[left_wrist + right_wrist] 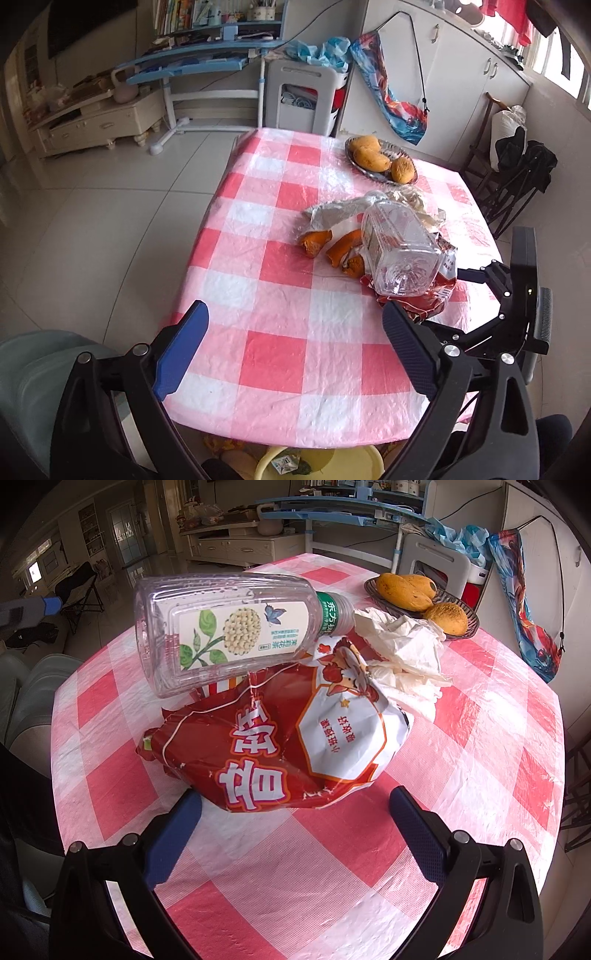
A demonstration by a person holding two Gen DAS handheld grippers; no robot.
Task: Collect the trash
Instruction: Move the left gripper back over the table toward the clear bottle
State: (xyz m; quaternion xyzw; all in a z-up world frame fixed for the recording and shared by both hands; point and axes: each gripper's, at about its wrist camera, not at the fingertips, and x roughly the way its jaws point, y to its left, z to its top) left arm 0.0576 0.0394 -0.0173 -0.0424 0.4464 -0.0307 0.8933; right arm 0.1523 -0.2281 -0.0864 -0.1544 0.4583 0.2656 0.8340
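Trash pile sits mid-table on the checked tablecloth (332, 849): red snack bag (280, 746), clear empty bottle (229, 627) lying on its side across the bag's far edge, crumpled tissue (402, 653) to the upper right of the bag, and orange peels (332, 247), which show only in the left wrist view, left of the bottle. The fruit plate (465, 627) w/ whole fruit at upper right of the right wrist frame is prob not trash.

Right gripper (295, 812): jaws spread wide, nothing held. The bag's near edge lies just ahead of the fingertips and roughly centred btwn them, the left pad about touching the bag's lower left corner. The bag's long side runs left-right across the frame, i.e. across the jaw gap, so it looks wider than the opening; I'd guess the pinch has to take a crumpled edge, not the whole width. Bottle's long axis also runs left-right, cap end toward the right, base toward the left.

Left gripper (295, 332): also wide open, empty, over bare cloth at the table's near end. The pile sits up and right of it, well apart. A yellow bin (321, 461) shows under the table edge at bottom centre.

So the right hand is clearly nearer; straight push fwd, then close on the bag edge. Risk: bottle may roll off when the bag lifts.
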